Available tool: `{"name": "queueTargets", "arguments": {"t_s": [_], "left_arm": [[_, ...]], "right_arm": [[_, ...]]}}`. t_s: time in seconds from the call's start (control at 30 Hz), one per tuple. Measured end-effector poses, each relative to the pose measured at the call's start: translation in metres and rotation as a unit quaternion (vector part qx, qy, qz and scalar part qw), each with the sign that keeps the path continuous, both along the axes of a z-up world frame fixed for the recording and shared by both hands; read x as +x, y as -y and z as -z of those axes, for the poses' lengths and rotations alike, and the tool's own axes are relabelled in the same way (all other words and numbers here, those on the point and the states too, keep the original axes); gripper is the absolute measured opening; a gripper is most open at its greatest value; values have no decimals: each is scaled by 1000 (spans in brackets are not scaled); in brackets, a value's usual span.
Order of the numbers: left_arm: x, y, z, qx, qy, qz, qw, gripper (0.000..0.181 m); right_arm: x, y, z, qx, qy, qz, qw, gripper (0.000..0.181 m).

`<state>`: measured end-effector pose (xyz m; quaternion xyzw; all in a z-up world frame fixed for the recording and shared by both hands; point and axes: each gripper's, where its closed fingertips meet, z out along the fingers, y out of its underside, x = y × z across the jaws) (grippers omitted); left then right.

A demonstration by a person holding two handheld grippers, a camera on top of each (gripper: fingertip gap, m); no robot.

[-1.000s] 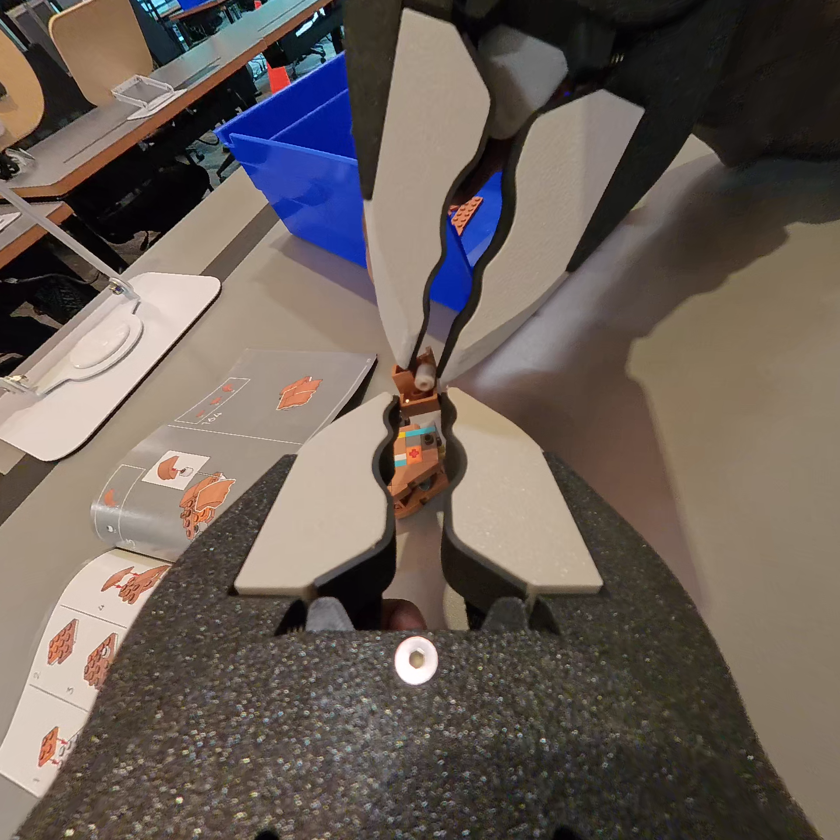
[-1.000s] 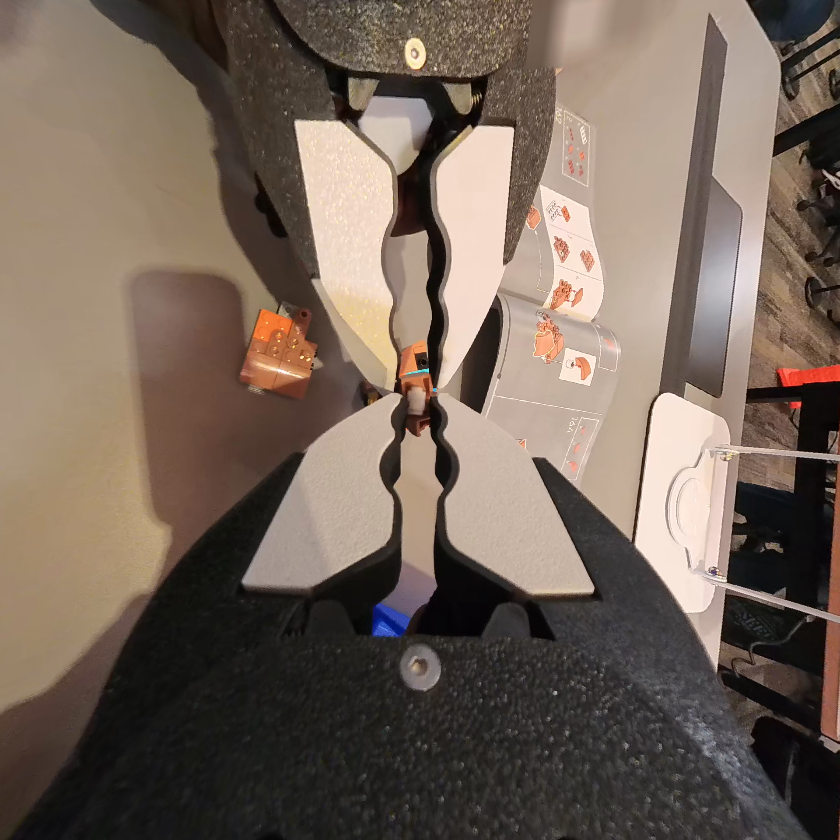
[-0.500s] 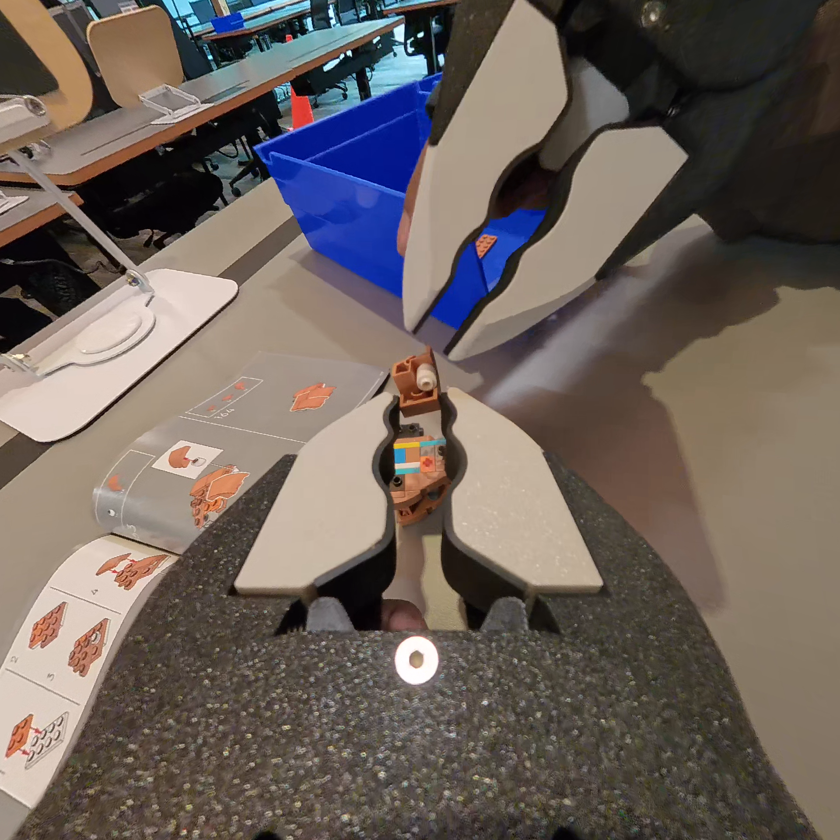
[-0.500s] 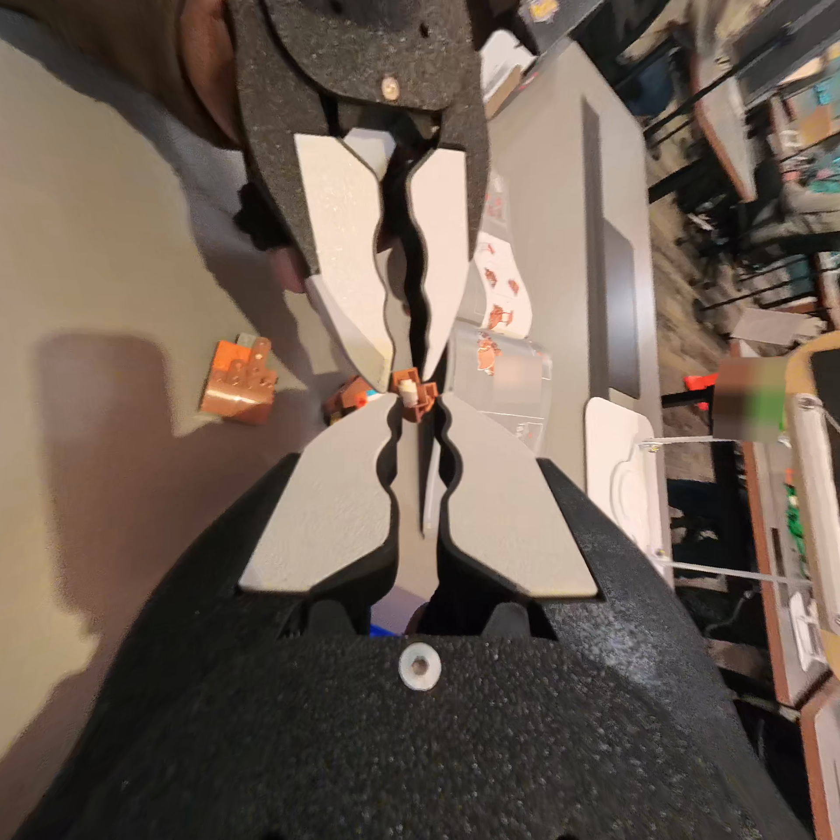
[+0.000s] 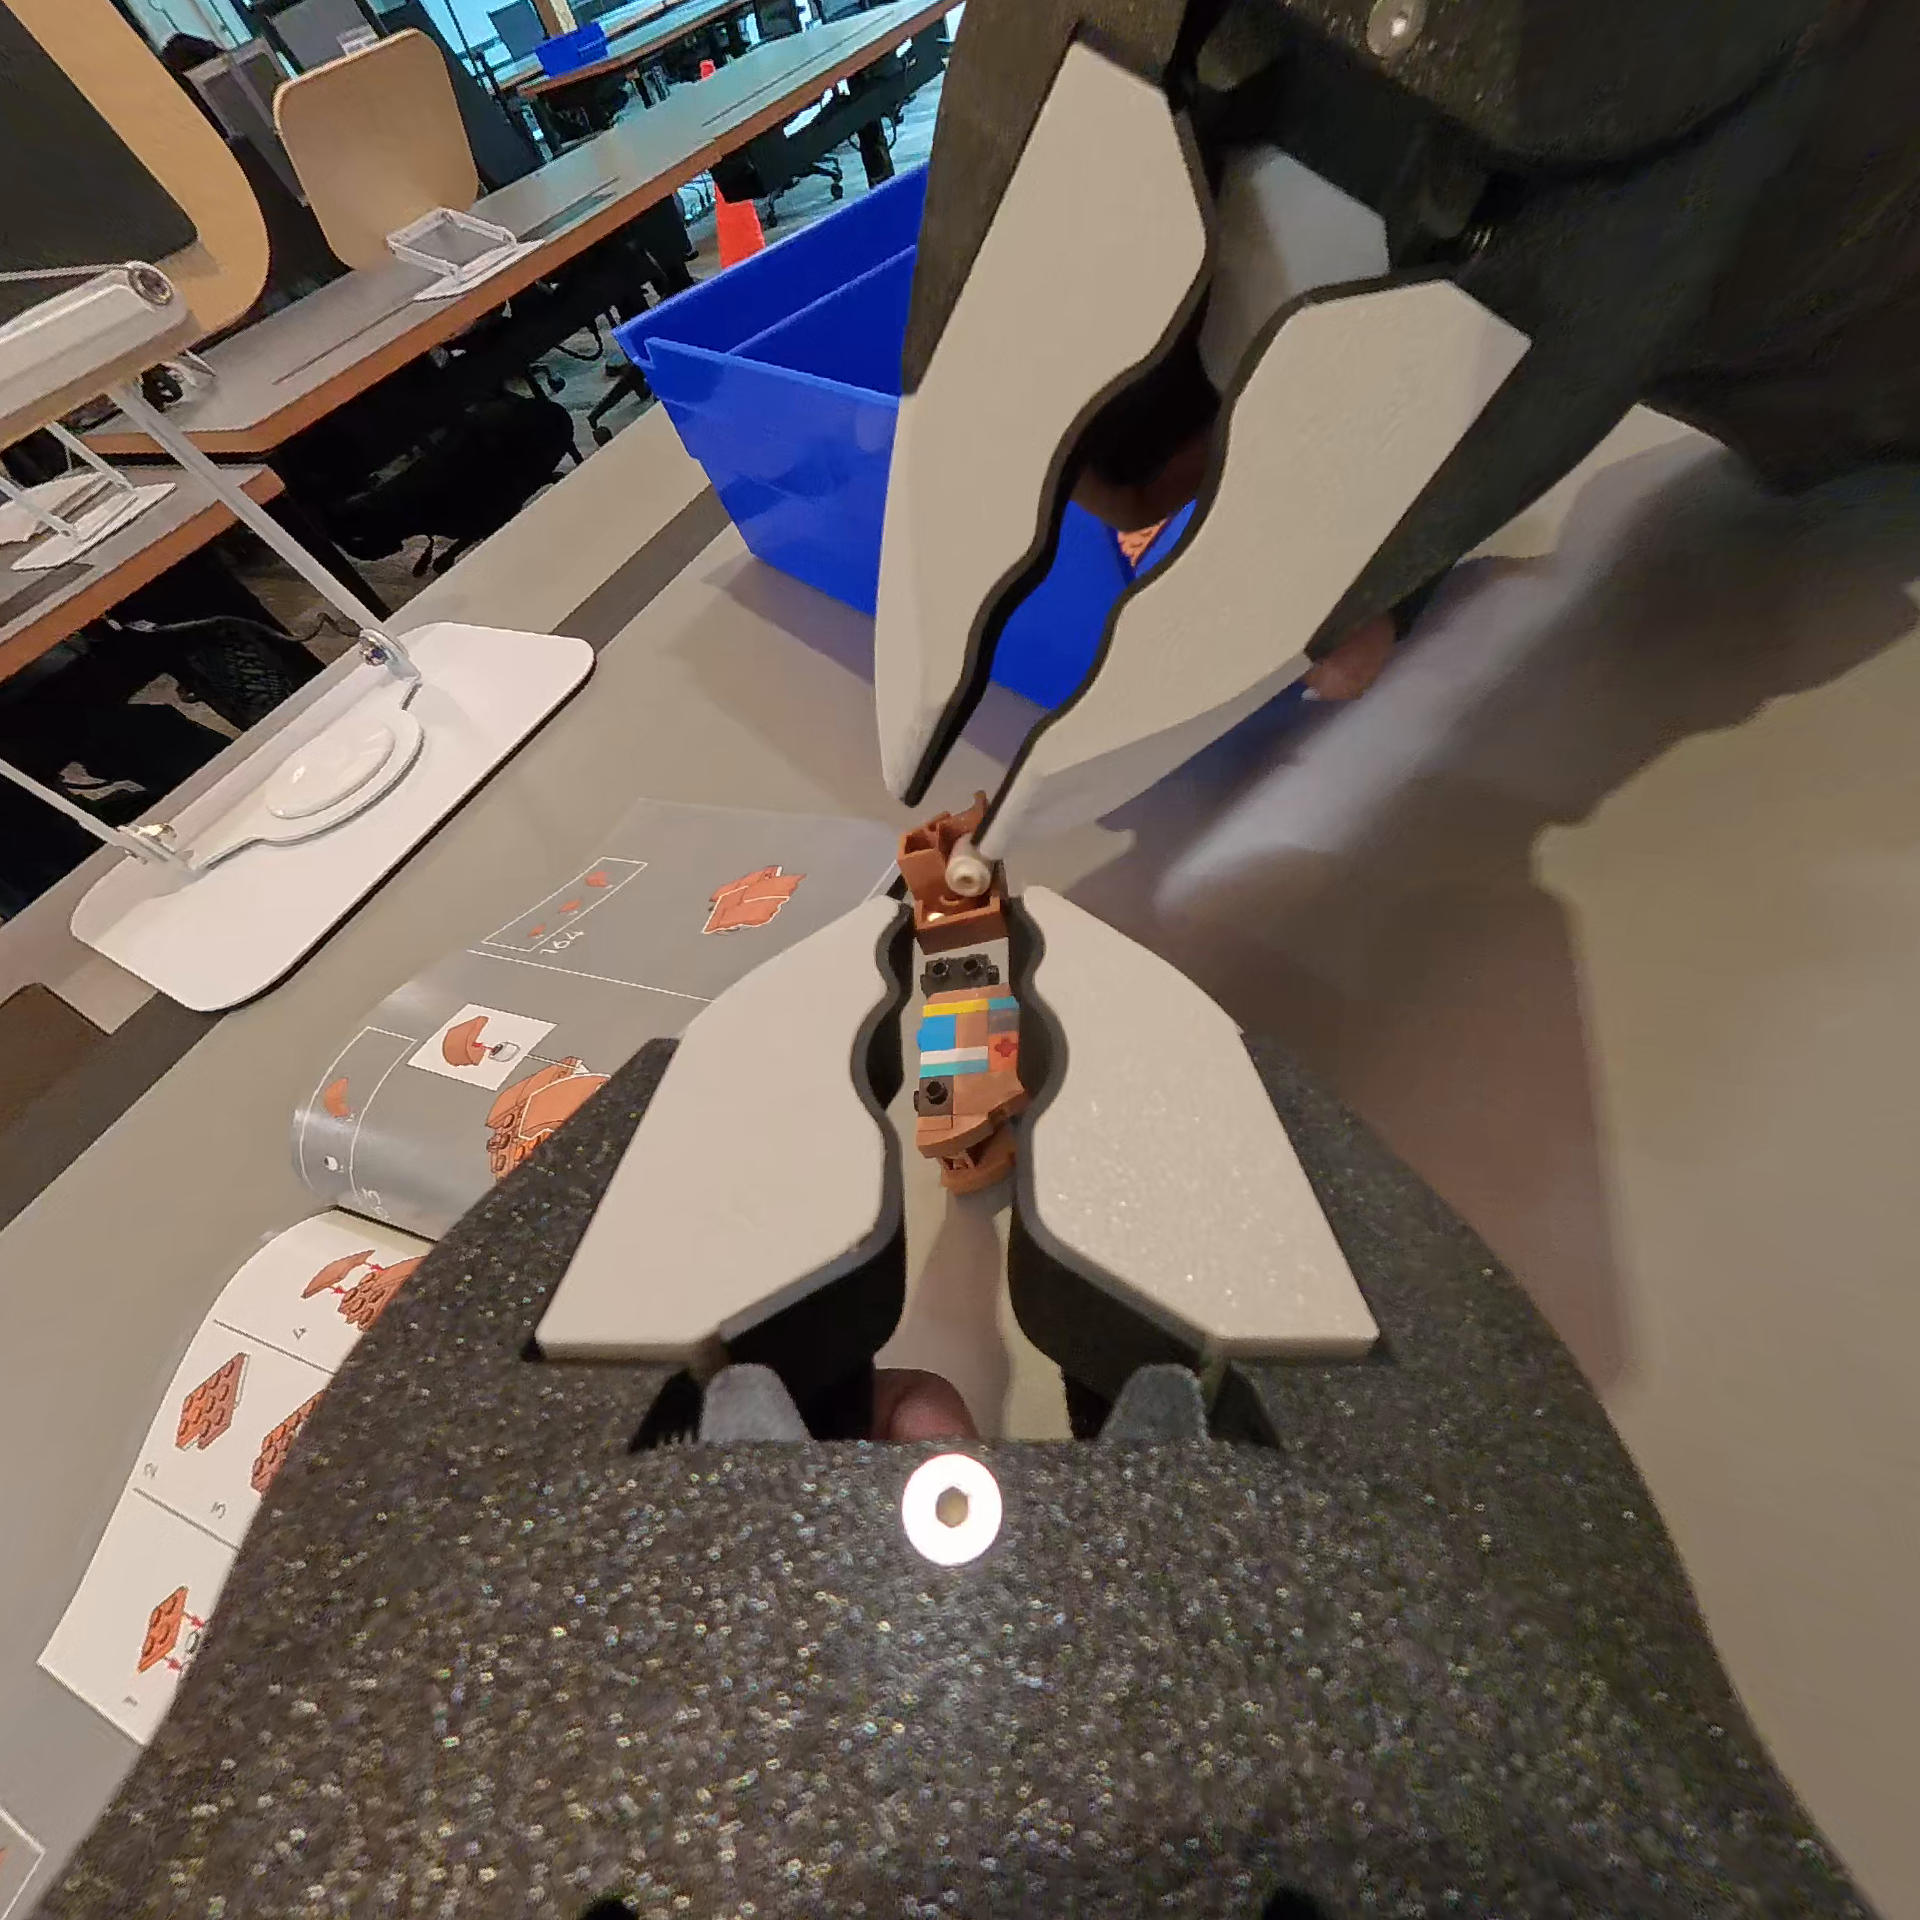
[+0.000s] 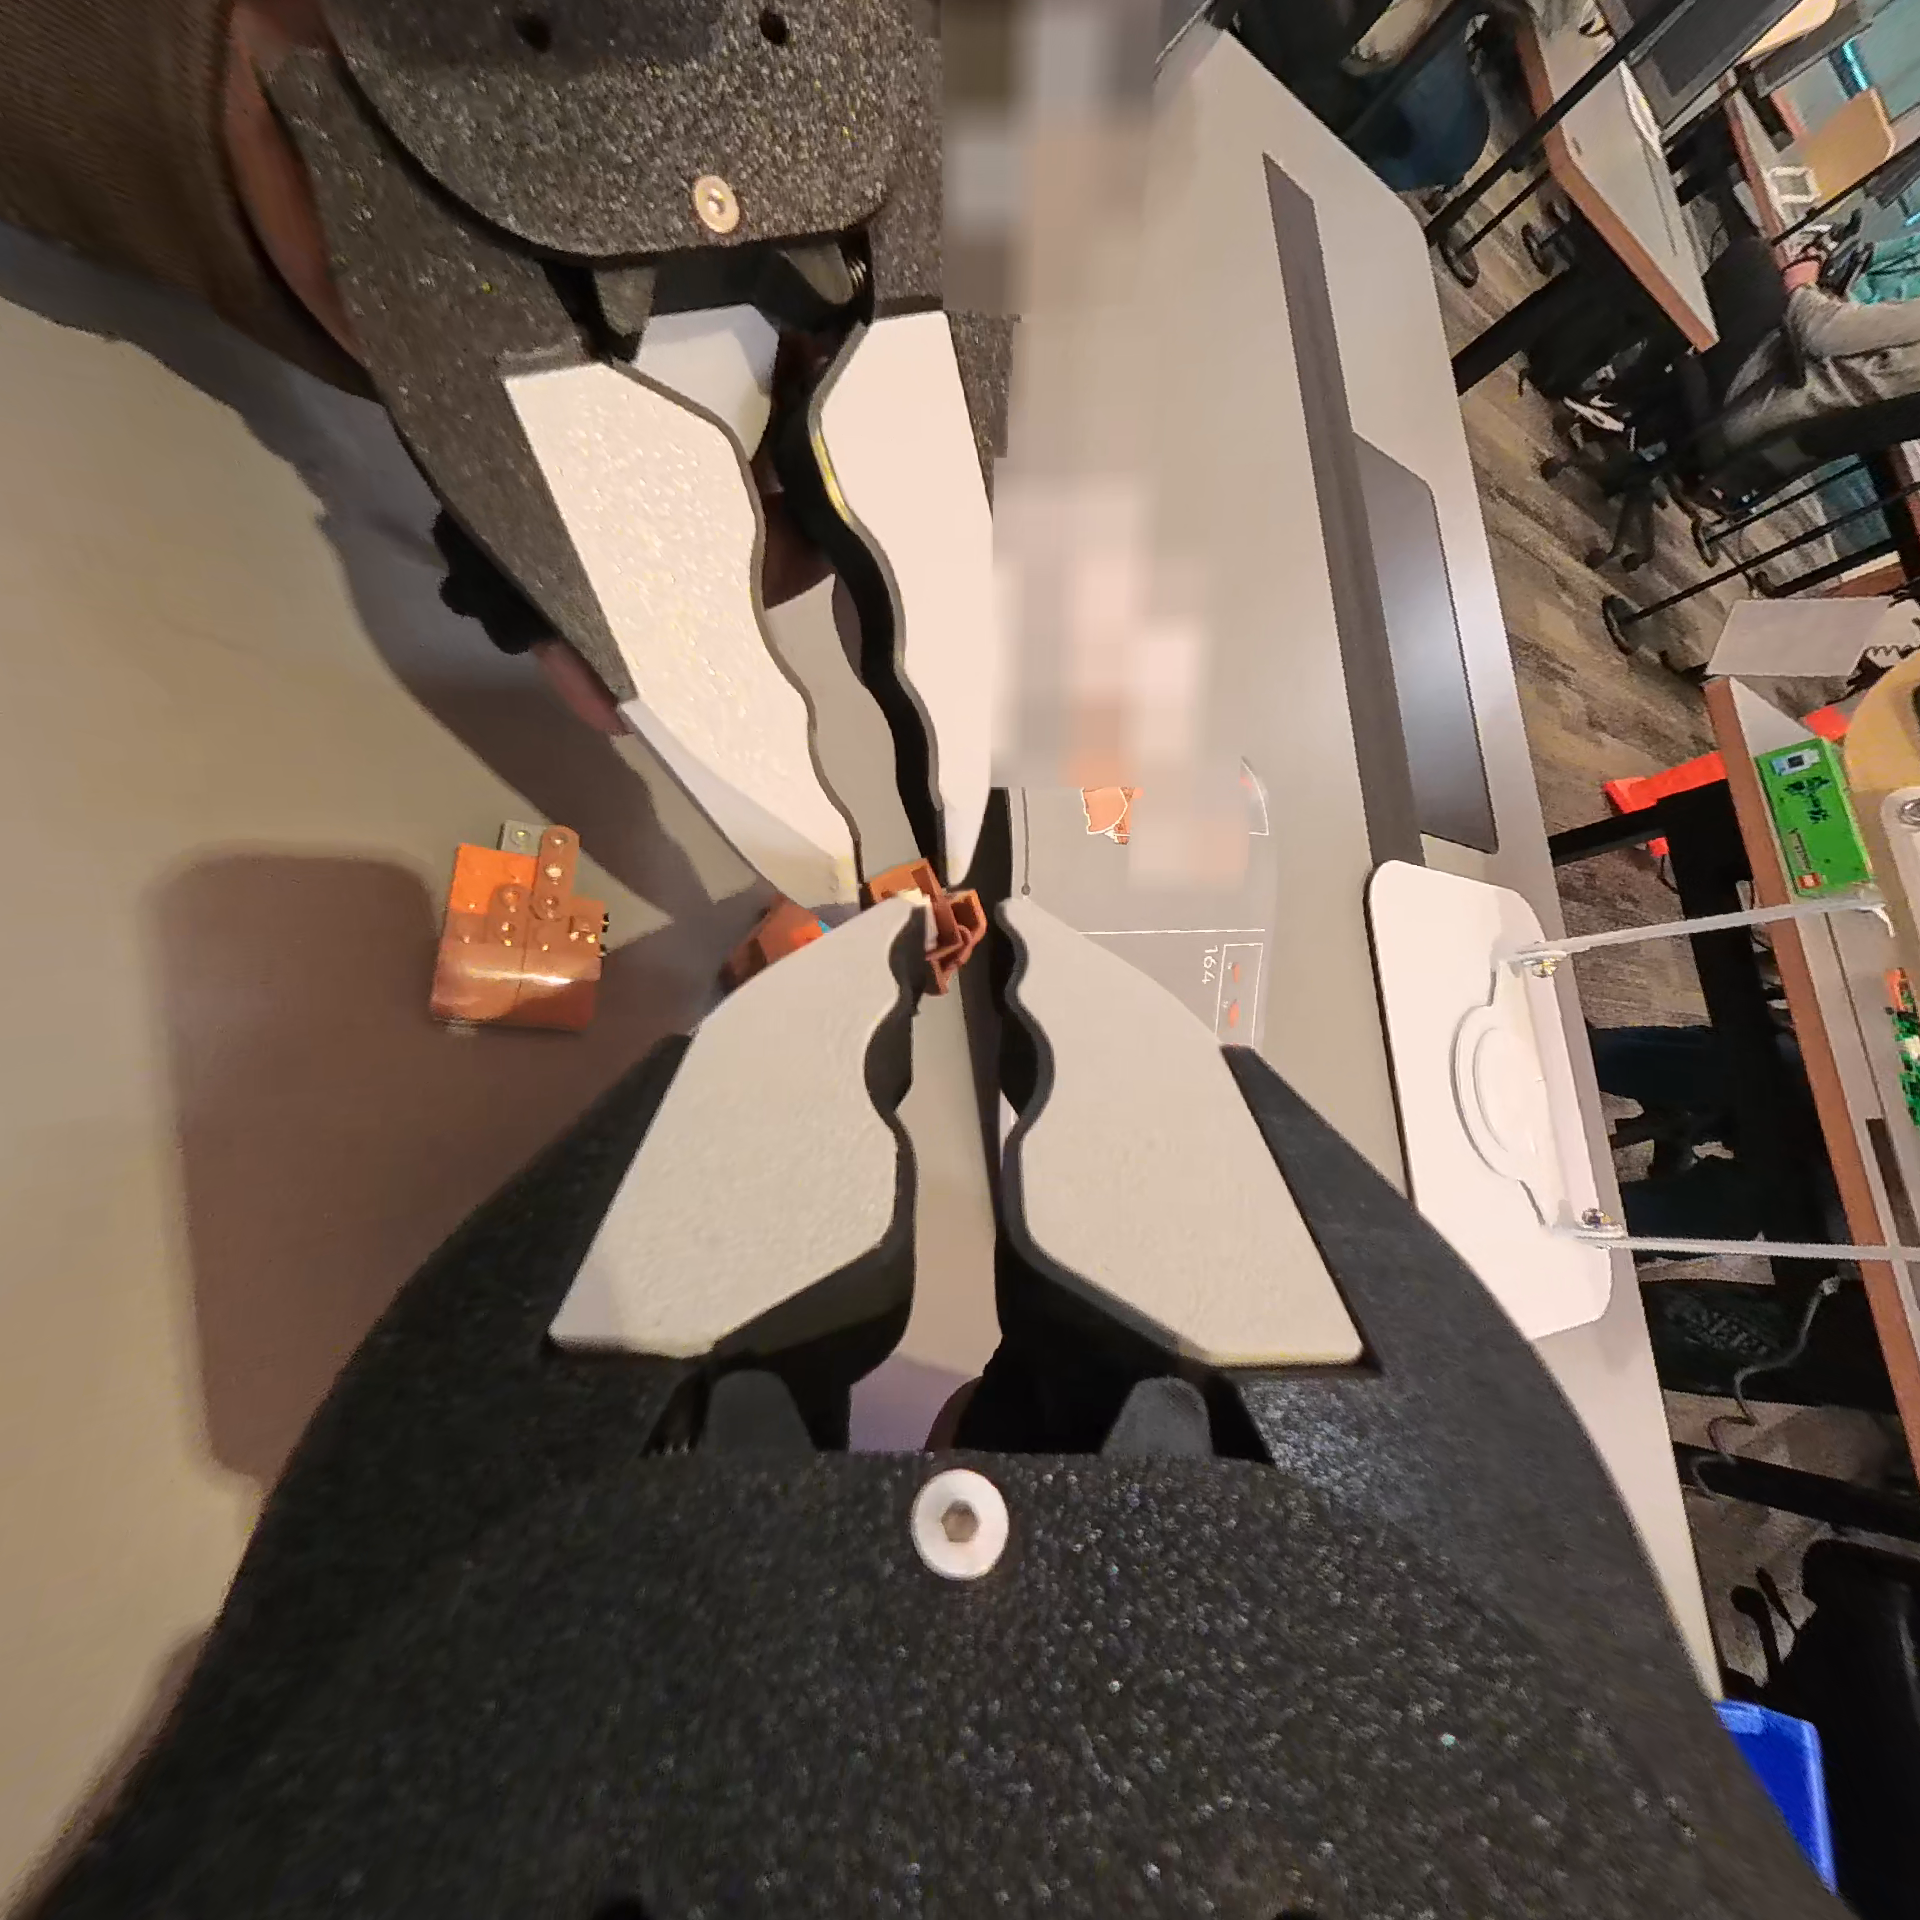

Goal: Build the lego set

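On the left of the left wrist view, an instruction booklet [image 5: 582, 997] is lying open on the grey table [image 5: 1714, 1039], with a blue bin [image 5: 800, 416] behind it. At the centre, a brown lego assembly [image 5: 966, 1049] is being pinched above the table by the left gripper [image 5: 961, 914], its white peg [image 5: 964, 871] being touched by the tips of the right gripper [image 5: 951, 795]. In the right wrist view, a second brown lego piece [image 6: 516, 925] is resting on the table at left, and the right gripper [image 6: 961, 914] is being held slightly spread around the assembly's end.
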<state>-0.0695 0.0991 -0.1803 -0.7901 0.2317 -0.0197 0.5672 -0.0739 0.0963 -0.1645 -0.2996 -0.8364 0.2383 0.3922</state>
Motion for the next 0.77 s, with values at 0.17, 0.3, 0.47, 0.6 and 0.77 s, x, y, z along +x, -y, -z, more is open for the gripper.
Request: {"name": "queueTargets", "arguments": {"t_s": [0.17,0.3,0.47,0.6,0.77], "left_arm": [[0,0,2,-1,-10,-1,1000,17],[0,0,2,-2,-14,-1,1000,17],[0,0,-1,3,-2,1,1000,17],[0,2,-6,8,15,6,1000,17],[1,2,-6,7,19,9,1000,17]], "right_arm": [[-1,4,3,-3,3,-5,1000,10],[-2,5,4,0,-2,-7,1000,11],[0,4,1,15,-15,-27,999,12],[5,2,1,37,-21,-64,997,13],[10,6,0,53,-39,-106,992,13]]}}
